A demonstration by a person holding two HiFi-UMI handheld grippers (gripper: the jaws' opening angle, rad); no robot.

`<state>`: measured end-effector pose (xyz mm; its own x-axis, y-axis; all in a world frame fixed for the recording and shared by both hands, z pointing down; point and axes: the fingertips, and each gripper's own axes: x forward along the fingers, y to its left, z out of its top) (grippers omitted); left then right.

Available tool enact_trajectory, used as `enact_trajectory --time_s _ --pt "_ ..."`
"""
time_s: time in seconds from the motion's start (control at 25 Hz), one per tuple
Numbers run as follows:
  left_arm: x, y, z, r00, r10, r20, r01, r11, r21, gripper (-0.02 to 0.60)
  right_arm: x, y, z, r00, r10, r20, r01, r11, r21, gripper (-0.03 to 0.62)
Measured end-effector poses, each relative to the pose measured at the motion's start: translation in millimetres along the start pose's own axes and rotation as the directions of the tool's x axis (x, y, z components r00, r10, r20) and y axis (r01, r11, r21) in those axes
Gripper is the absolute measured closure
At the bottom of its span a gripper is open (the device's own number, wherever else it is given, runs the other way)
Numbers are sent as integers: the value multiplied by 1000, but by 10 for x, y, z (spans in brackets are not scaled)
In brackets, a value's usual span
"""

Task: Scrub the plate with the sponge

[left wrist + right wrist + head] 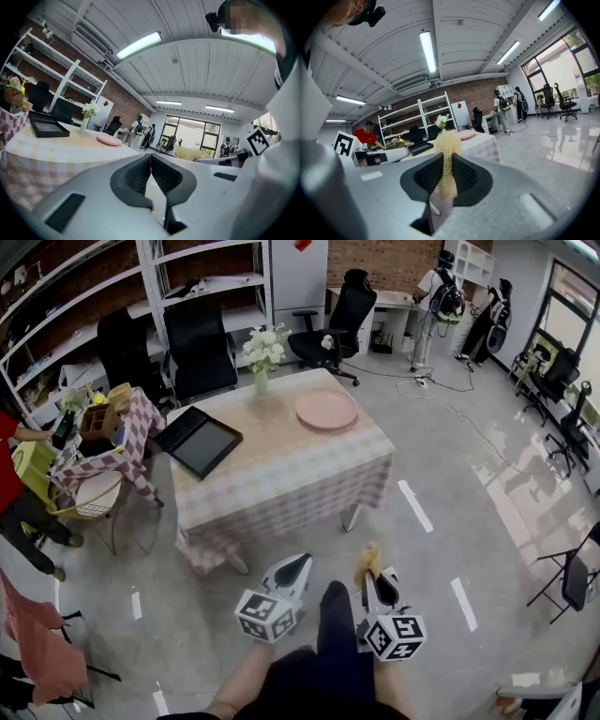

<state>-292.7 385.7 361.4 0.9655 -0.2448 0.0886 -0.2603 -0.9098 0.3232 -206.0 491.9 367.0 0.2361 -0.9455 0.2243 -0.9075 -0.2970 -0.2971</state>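
The plate (pixel 326 410), round and pale pink, lies flat on the far right part of a table (pixel 281 474) covered with a pink-and-white checked cloth, in the upper middle of the head view. It is well apart from both grippers, which are held low near the bottom centre of that view, above the grey floor. The sponge (pixel 447 154), a pale yellow, rough-textured piece, is gripped between the jaws of the right gripper (pixel 373 582) and sticks out past their tips. The left gripper (pixel 300 563) has its jaws pressed together with nothing between them. The marker cubes (pixel 395 636) on the grippers show black-and-white square patterns rather than readable words. Also on the table, a black tray (pixel 199 441) sits at the left edge, partly overhanging it, and a vase of white flowers (pixel 262 357) stands at the far edge, to the left of the plate. At the left of the head view a smaller table (pixel 122 451) with a similar checked cloth holds a wooden box, and a person in a red top (pixel 7 465) stands beside it at the frame's edge. Black office chairs (pixel 202 348) stand behind the table, in front of white shelving.
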Motion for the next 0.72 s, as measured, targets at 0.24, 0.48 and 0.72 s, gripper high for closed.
enact_trajectory --time_s 0.24,0.48,0.72 --pt "348 172 106 1000 15 11 -15 1000 4 569 385 -159 165 1000 29 5 -29 1000 2 545" --pt "907 295 260 1000 13 25 -13 1000 15 571 821 -507 455 1000 22 14 -22 1000 -2 545" --pt "1501 407 408 1000 -4 19 4 1000 29 569 1214 -928 699 1000 -3 15 3 1000 11 545"
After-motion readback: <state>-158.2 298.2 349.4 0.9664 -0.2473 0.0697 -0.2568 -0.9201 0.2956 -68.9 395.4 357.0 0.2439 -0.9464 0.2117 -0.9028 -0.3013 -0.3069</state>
